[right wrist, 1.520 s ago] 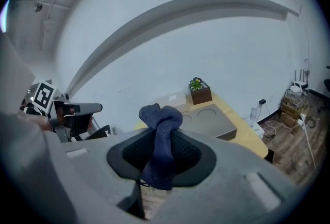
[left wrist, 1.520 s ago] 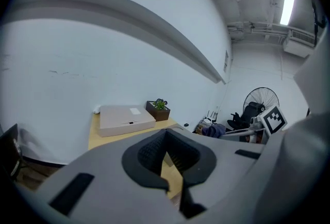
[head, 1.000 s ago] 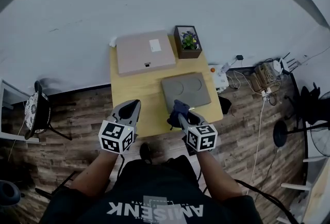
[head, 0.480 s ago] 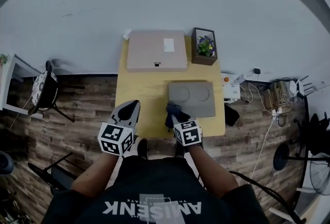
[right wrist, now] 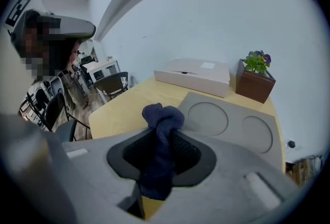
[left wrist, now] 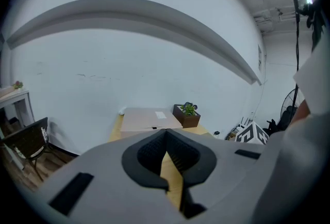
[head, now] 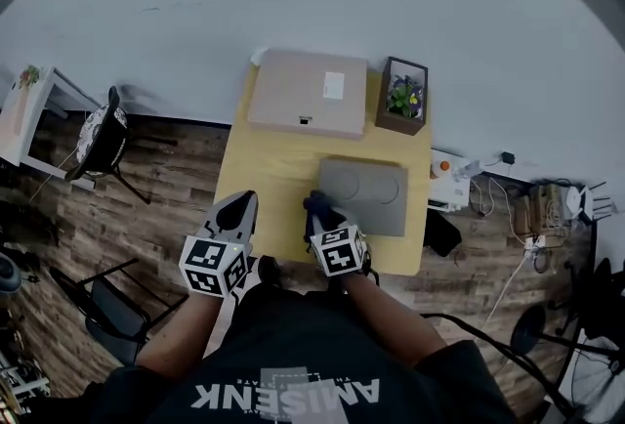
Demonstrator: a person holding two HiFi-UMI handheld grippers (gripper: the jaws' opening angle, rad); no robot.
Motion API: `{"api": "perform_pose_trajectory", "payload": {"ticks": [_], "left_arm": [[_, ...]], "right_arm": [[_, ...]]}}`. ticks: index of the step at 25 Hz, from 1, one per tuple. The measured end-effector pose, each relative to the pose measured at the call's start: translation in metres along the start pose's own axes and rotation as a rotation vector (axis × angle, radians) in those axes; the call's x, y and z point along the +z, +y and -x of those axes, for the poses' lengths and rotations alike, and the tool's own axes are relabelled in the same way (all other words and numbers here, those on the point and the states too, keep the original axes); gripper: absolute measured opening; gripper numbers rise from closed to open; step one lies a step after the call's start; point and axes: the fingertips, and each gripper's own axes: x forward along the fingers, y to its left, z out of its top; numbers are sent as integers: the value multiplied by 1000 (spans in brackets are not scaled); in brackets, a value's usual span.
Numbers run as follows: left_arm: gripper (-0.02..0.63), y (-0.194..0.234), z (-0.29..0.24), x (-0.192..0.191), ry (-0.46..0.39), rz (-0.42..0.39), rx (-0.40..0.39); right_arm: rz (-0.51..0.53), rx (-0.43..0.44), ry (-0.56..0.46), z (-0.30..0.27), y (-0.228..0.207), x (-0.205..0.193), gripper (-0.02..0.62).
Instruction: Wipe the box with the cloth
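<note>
Box [head: 308, 93], flat and beige with a white label, is lying at the far edge of the desk [head: 264, 168] in the head view, against the wall [head: 293, 2] and just beside a wooden planter [head: 406, 97]. A grey slab with two round recesses [head: 366, 195] is sitting on the near side of it. The right tongs [head: 318, 213] are hovering at the slab's near left corner, carrying the dark blue cloth [head: 320, 205]. The left tongs [head: 240, 205] are hanging over the desk's near left part. Nothing is touching the box, so wiping is judged not yet begun.

Left gripper view: the tongs are closed together with nothing between them, pointing toward the box.

Right gripper view: the tongs are clenching the cloth by its middle, with a bunched knot sticking out ahead and a tail hanging below.

Risks, as judged:
- The knot is offering little flat face, so a wipe may be skimming rather than cleaning.
- The tail may be dragging across the slab on the reach.
- The box is looking light and unbraced, so pressure may be shoving it into the planter unless the idle left tongs are steadying it.
</note>
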Motion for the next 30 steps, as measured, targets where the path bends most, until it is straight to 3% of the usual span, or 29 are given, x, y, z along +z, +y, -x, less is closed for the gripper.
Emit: {"api": "perform_pose_trajectory", "payload": {"ticks": [7,30], "left_arm": [[2,-8,-5,6,1,-23,-21],[2,-56,-38,17,19,-106,-197]], "right_arm": [[-66,-28,-12,7,-20,-9,98],[-284,-196,1,75,-115,-73,100]]}}
